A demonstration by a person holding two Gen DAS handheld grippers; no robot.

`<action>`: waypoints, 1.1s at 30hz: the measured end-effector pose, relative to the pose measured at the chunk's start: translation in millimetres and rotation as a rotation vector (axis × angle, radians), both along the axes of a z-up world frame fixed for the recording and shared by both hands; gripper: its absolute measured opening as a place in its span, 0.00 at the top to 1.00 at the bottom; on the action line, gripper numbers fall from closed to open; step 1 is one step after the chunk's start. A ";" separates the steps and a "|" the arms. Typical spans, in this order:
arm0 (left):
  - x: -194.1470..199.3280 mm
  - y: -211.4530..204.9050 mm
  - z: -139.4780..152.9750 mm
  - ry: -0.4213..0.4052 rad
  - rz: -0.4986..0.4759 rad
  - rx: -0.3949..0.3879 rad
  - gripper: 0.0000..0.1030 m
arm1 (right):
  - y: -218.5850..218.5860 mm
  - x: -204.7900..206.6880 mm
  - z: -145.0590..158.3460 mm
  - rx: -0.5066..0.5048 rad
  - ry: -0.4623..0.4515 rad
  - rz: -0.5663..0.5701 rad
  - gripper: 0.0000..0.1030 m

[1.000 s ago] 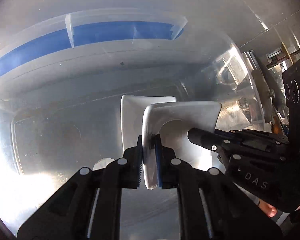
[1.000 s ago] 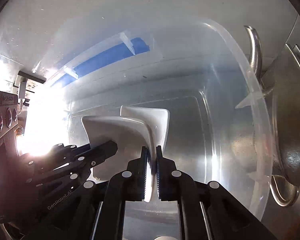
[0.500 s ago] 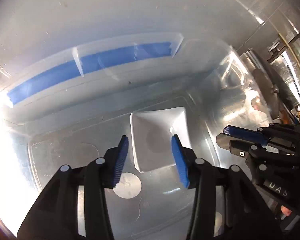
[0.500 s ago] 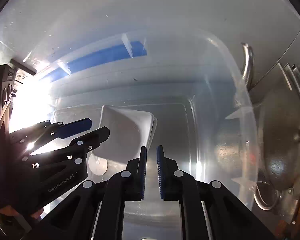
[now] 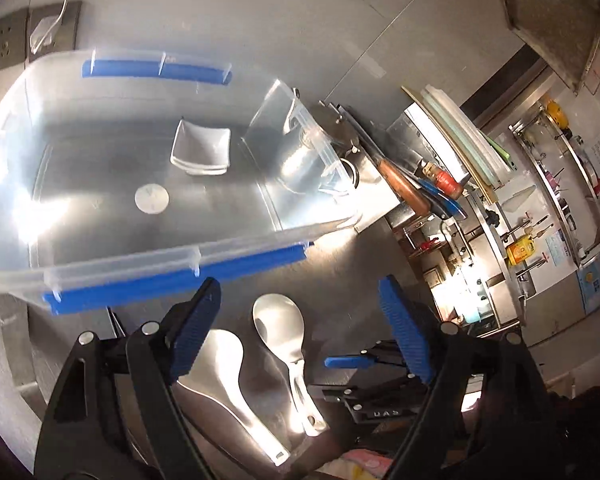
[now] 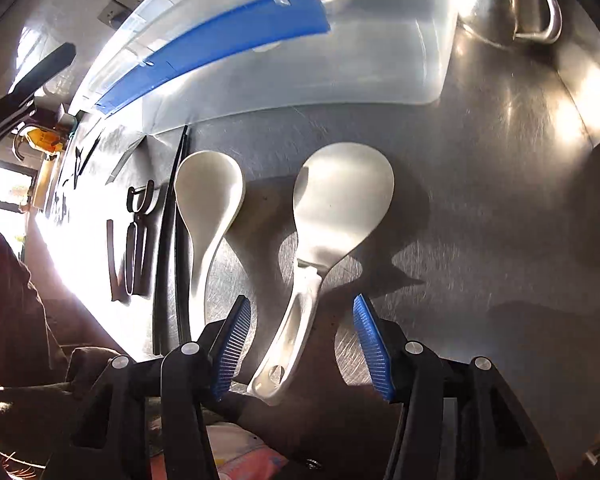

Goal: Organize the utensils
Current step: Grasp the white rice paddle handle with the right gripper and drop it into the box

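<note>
Stacked white square dishes (image 5: 202,148) lie inside a clear plastic bin (image 5: 172,260) with blue latches. Two white rice paddles lie on the steel counter in front of the bin: a plain one (image 6: 208,208) on the left and a wider one with a looped handle (image 6: 332,216) on the right. My left gripper (image 5: 300,328) is open above the counter, over the paddles (image 5: 280,328). My right gripper (image 6: 302,344) is open, with its jaws on either side of the wider paddle's handle and not touching it. It also shows in the left wrist view (image 5: 364,368).
A black peeler (image 6: 138,240) and dark chopsticks (image 6: 168,240) lie left of the paddles. A steel pot (image 6: 536,4) stands right of the bin. Knives (image 5: 416,192) and cutting boards (image 5: 460,128) stand beyond it. The bin's near wall (image 6: 300,64) is just behind the paddles.
Both grippers let go of the white dishes inside the bin, opened wide, and drew back out over its front edge to the paddles on the counter.
</note>
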State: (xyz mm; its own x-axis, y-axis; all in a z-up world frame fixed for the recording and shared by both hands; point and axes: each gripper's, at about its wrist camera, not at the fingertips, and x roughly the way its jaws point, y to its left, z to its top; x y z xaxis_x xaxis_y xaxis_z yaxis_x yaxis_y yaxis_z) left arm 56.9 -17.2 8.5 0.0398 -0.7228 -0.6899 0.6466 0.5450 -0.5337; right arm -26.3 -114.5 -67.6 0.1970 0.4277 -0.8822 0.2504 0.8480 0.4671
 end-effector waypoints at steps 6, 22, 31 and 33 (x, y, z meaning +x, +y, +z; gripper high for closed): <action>-14.2 6.3 -38.7 0.147 0.042 0.000 0.25 | 0.1 9.8 -12.5 -0.052 -0.053 -0.057 0.56; -43.0 -54.0 -132.4 0.463 -0.075 0.113 0.25 | -17.4 -44.8 -22.8 0.141 -0.131 -0.213 0.95; -66.8 -83.4 -143.5 0.585 -0.202 0.050 0.25 | -30.4 -86.6 8.7 0.420 -0.305 -0.235 0.95; -70.9 -87.1 -139.1 0.622 -0.221 -0.005 0.41 | -31.6 -92.3 15.1 0.465 -0.326 -0.229 0.95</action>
